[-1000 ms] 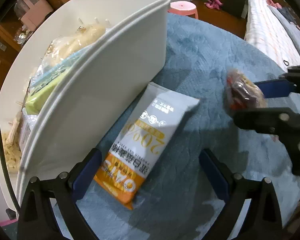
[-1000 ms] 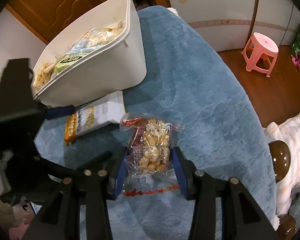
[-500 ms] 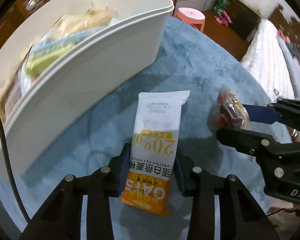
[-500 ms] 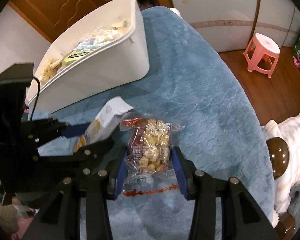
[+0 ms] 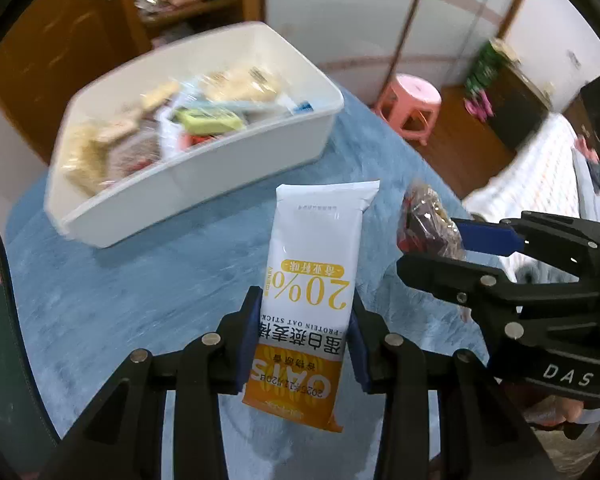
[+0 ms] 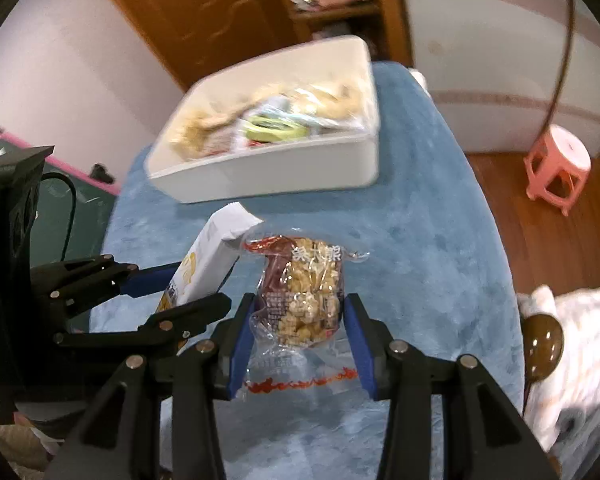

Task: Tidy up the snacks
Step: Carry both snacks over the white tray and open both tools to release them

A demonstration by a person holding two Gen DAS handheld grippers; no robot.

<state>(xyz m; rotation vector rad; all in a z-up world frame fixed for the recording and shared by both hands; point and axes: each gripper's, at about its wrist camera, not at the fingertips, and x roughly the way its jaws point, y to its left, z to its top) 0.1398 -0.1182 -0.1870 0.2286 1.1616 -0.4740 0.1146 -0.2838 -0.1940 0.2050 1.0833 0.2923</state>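
**Both packets lifted above the blue cloth**

I see a blue plush cloth [image 6: 440, 240] covering the table, wooden floor at 3 o'clock with a pink stool [image 6: 558, 164], and a wooden door [image 6: 204, 12] at 12. My left gripper [image 5: 304, 340] is clamped on the oat stick packet [image 5: 312, 280]; my right gripper [image 6: 298, 332] grips the clear snack bag [image 6: 300, 296]. Both packets hang clear of the cloth. The white bin [image 5: 220, 168] sits at 11 o'clock; its contents are too blurred to identify.
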